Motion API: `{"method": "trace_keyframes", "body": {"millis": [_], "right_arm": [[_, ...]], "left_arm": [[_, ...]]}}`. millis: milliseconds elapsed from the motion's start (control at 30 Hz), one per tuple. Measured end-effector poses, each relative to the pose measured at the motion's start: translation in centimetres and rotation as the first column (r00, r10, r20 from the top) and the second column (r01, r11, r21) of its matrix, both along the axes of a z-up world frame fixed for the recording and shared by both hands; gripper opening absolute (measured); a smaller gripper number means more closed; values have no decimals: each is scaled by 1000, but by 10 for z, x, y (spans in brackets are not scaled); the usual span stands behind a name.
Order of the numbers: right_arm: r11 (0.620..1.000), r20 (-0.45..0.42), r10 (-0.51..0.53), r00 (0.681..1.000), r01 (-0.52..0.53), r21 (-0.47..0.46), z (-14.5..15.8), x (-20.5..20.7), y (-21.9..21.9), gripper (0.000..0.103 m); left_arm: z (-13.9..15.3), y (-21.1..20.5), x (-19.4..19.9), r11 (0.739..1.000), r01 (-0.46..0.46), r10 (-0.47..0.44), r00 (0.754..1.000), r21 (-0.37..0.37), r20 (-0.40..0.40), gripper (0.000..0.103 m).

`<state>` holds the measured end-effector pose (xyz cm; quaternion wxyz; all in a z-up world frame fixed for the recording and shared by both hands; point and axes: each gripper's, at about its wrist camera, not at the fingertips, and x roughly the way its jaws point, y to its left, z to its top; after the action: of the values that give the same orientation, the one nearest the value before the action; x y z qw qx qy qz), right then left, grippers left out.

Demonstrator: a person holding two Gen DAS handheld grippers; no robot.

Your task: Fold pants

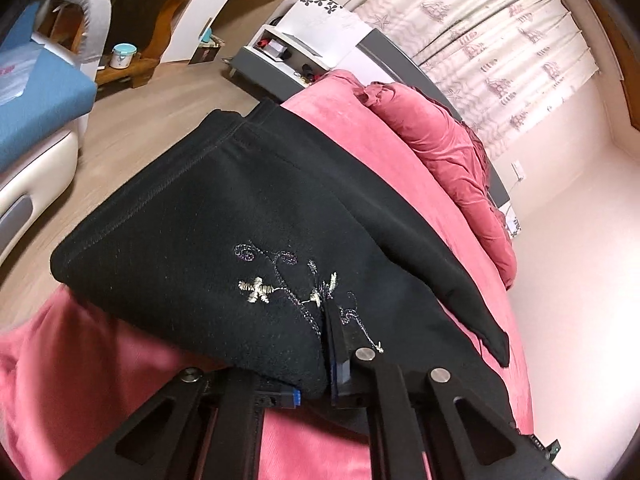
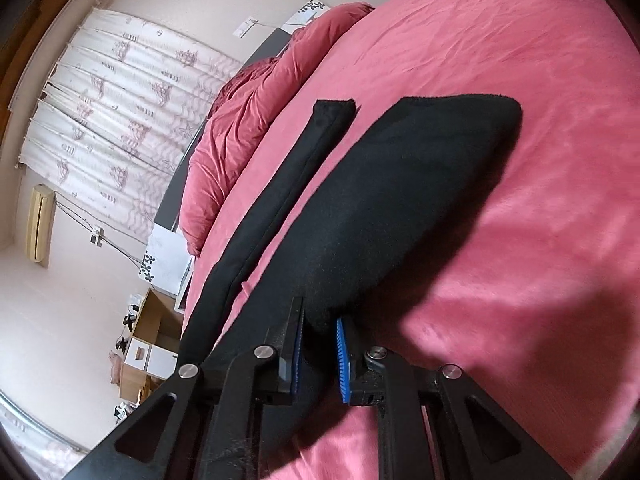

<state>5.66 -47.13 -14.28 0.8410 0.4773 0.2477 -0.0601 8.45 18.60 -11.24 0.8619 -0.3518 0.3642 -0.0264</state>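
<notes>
Black pants (image 1: 224,216) with pale floral embroidery lie on a pink bed (image 1: 120,360). In the left wrist view the waistband end is lifted off the sheet, and my left gripper (image 1: 334,320) is shut on the cloth beside the embroidery. The right wrist view shows a pants leg (image 2: 400,200) raised from the bed (image 2: 520,160), my right gripper (image 2: 320,328) shut on its near edge between the blue pads (image 2: 344,360). The other leg (image 2: 280,184) runs as a narrow strip to the left.
Red pillows (image 1: 452,152) lie along the headboard by patterned curtains (image 1: 500,40). A blue-cushioned seat (image 1: 36,108) and a wooden desk (image 1: 132,20) stand across the wood floor. A white nightstand (image 1: 288,48) stands at the bed's head.
</notes>
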Motion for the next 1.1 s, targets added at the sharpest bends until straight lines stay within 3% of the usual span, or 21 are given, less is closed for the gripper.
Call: {"method": "trace_keyframes", "body": {"millis": [367, 500, 567, 667, 800, 967, 1100], "right_arm": [[999, -44, 3, 999, -5, -36, 4, -36, 0, 14], [1000, -86, -12, 996, 11, -16, -5, -48, -5, 14], [999, -143, -20, 990, 25, 30, -17, -46, -10, 19], [996, -197, -53, 979, 66, 58, -24, -49, -17, 29], [987, -180, -146, 973, 156, 44, -22, -71, -25, 46], [936, -187, -351, 917, 342, -78, -3, -105, -39, 49], [931, -112, -333, 936, 308, -195, 28, -93, -40, 49]], "left_arm": [[3, 2, -43, 1000, 0, 0, 1000, 31, -30, 8], [1, -4, -48, 996, 30, -26, 998, 86, -52, 10], [-8, -10, -46, 989, 52, -37, 994, 138, -107, 15], [-21, -10, -47, 989, 47, -23, 985, 142, -169, 20], [-9, -1, -57, 987, -5, 28, 990, 162, -138, 28], [13, 23, -80, 949, -182, 203, 978, 259, -58, 29], [31, 22, -73, 930, -235, 245, 970, 282, 2, 30]]}}
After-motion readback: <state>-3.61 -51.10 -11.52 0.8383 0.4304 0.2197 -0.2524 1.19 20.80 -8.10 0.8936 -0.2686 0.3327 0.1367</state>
